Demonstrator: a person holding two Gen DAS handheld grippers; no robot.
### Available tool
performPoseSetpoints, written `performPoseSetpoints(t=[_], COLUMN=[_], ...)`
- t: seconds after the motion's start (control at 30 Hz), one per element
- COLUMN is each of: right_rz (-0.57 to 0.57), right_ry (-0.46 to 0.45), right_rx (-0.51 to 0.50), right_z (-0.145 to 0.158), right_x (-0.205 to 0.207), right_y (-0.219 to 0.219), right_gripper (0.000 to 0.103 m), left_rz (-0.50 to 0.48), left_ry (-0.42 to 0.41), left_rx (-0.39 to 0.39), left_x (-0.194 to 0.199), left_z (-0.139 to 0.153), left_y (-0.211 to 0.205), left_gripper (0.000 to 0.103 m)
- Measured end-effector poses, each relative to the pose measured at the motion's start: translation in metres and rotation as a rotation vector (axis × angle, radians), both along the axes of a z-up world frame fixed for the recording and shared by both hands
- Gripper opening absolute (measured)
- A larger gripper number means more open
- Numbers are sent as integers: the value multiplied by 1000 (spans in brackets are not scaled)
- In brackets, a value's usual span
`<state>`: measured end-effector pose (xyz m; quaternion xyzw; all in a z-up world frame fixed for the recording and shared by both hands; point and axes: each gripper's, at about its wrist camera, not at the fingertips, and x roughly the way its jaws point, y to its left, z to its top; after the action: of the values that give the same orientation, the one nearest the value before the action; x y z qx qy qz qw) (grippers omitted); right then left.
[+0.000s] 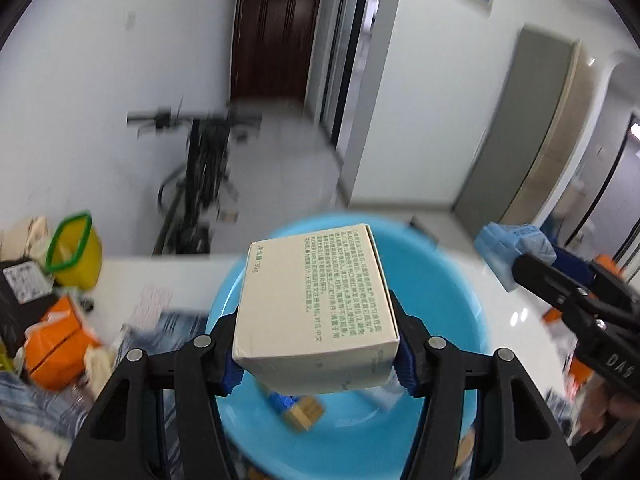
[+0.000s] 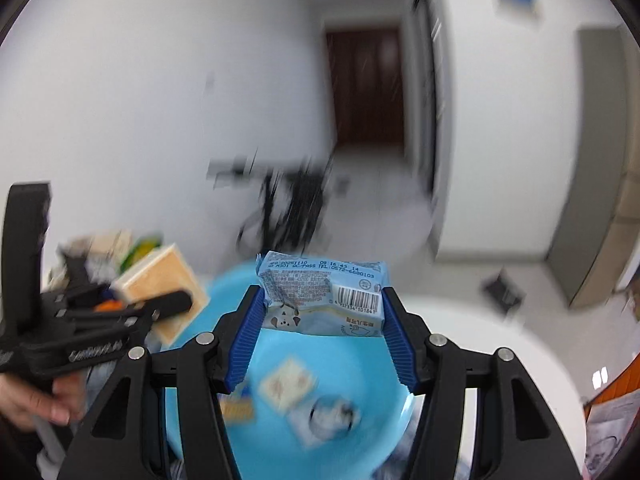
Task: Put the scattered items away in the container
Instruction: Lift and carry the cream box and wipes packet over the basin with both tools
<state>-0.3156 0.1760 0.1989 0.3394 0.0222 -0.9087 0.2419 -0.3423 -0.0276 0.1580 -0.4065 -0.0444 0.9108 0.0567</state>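
A: Left gripper (image 1: pixel 318 354) tilted downward, pads clamped on the cream box (image 1: pixel 316 304), right above the blue basin (image 1: pixel 452 312).

B: Right gripper (image 2: pixel 322 334) angled down too, squeezing the blue packet (image 2: pixel 322 294) over the basin's near rim.

A: Small packets lie blurred in the bowl beneath both. Bare white table (image 1: pixel 516 300) beyond the rim, clutter off left.

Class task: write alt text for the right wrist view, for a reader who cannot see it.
The right tool grips a light blue snack packet with a barcode above a blue basin that already holds a few blurred packets. At left, a hand holds the left tool, which carries a beige box; a white room with a dark door lies behind.
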Motion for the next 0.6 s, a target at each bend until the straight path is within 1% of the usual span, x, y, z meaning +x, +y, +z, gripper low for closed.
performPoseSetpoints(t=[0.07, 0.1, 0.17, 0.2, 0.3, 0.37, 0.47, 0.6], right_rz=[13, 14, 21, 26, 39, 42, 53, 80], right_ry=[-106, -131, -152, -158, -171, -173, -209, -269], right_rx=[31, 51, 92, 97, 80, 88, 121, 191], right_z=[-9, -11, -10, -7, 0, -1, -22, -64], right_x=[-11, -13, -13, -15, -19, -23, -28, -36], right_y=[2, 2, 3, 3, 4, 4, -9, -20], right_gripper=[56, 56, 56, 56, 57, 57, 57, 57], left_rz=[-15, -24, -30, -35, -58, -63, -85, -93], left_ry=[-45, -69, -107, -105, -79, -91, -115, -163], left_rx=[-27, -24, 11, 20, 0, 5, 0, -27], left_x=[-3, -4, -4, -4, 2, 3, 0, -15], left_z=[-5, -6, -6, -4, 1, 1, -7, -39], left_y=[1, 1, 2, 2, 8, 14, 23, 26], left_gripper=[61, 61, 61, 61, 61, 61, 61, 61])
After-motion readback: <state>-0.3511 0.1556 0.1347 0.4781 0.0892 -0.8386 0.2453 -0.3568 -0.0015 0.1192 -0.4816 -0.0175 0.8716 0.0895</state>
